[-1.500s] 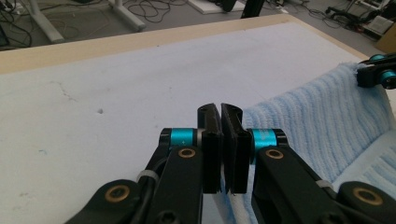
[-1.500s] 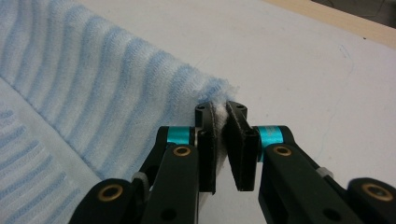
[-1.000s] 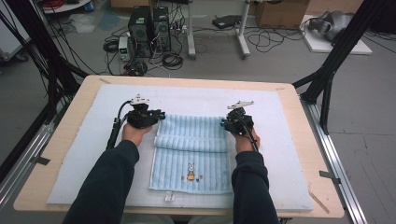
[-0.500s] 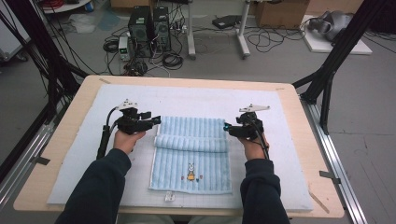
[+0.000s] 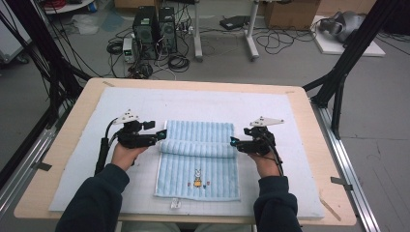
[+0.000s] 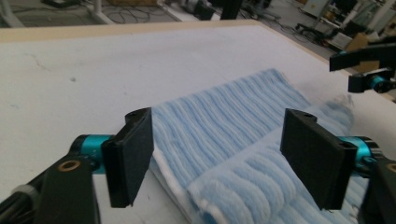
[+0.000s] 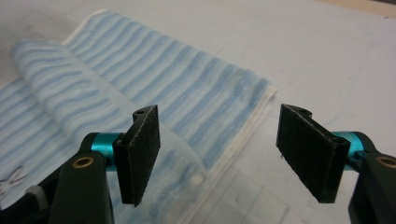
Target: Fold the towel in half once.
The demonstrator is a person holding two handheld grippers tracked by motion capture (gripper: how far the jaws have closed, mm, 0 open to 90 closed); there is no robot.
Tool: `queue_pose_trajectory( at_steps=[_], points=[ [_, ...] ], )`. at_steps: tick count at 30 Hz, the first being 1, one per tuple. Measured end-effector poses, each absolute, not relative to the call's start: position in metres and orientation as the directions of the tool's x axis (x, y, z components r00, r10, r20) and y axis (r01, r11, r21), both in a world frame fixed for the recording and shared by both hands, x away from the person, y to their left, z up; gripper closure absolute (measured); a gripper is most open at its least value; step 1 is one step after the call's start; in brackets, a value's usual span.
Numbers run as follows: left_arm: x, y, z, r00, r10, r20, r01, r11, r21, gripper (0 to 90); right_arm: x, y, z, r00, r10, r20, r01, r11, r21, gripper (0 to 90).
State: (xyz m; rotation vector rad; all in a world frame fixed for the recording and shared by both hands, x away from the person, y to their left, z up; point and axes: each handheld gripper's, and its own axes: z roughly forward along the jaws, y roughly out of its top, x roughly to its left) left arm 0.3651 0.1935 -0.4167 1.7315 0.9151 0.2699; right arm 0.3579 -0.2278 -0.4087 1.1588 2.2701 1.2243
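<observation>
A light blue striped towel (image 5: 198, 169) lies flat on the white mat (image 5: 290, 121), with a small rabbit motif (image 5: 197, 178) on its near half. A rolled fold (image 5: 196, 147) runs across its middle. My left gripper (image 5: 162, 135) sits at the fold's left end and my right gripper (image 5: 233, 143) at its right end, pointing at each other. Both have just been opening and their jaws stand wide. In the left gripper view the towel (image 6: 233, 135) lies under and between the open left gripper (image 6: 217, 158), unpressed. The right gripper (image 7: 217, 154) hovers open over the towel's edge (image 7: 252, 126).
The mat covers a wooden table (image 5: 63, 159) with metal rails along both sides. A small white tag (image 5: 175, 204) lies at the mat's front edge. Black frame posts (image 5: 348, 58) stand at the table's corners. Computers and cables (image 5: 154, 29) are on the floor beyond.
Both hands have drawn outward and toward the person, away from over the towel to the ends of its fold. Both pairs of jaws have opened wider and let go of the towel.
</observation>
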Motion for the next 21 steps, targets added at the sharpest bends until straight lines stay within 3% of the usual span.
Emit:
queue_pose_trajectory(
  at_steps=[8, 13, 17, 21],
  points=[
    [0.371, 0.181, -0.435, 0.696, 0.679, -0.233, 0.495, -0.218, 0.841, 38.3, 0.356, -0.232, -0.419, -0.624, 0.771, 0.123, 0.544, 0.316, 0.777, 54.4],
    [0.369, 0.171, -0.445, 0.716, 0.669, -0.199, 0.509, -0.306, 0.804, 58.9, 0.356, -0.224, -0.424, -0.668, 0.734, 0.123, 0.554, 0.380, 0.741, 62.4],
    [0.364, 0.170, -0.441, 0.749, 0.643, -0.160, 0.470, -0.345, 0.813, 83.6, 0.355, -0.221, -0.426, -0.672, 0.733, 0.110, 0.565, 0.410, 0.716, 81.2],
    [0.358, 0.171, -0.434, 0.764, 0.626, -0.157, 0.448, -0.339, 0.827, 84.6, 0.349, -0.220, -0.423, -0.681, 0.725, 0.098, 0.536, 0.403, 0.742, 83.4]
  ],
)
